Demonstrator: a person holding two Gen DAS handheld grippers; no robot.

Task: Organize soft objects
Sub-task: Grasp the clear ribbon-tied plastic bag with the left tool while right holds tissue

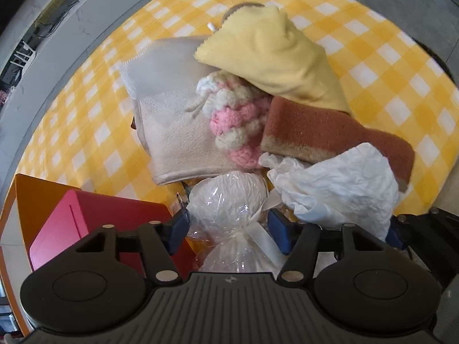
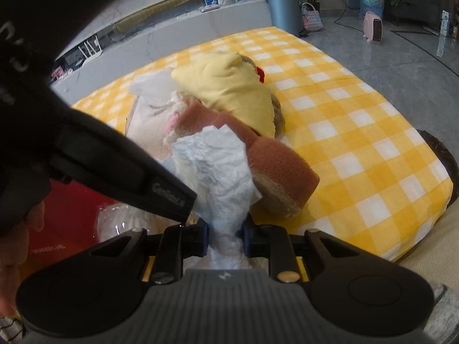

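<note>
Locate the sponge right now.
The sponge lies on the checked cloth at the right of the pile in the left wrist view, under the yellow cloth, beside the pink knit, behind the white tissue.

a: pile at frame centre: pale yellow cloth (image 1: 275,54) draped on top, reddish-brown sponge (image 1: 330,134) tilted beneath its lower edge, pink-and-cream crochet piece (image 1: 238,117) touching the sponge's left end.

b: cream towel (image 1: 178,137) left of the crochet. lower centre, clear-wrapped white bundle (image 1: 229,200); crumpled white tissue (image 1: 338,183) just right, overlapping the sponge.
</note>
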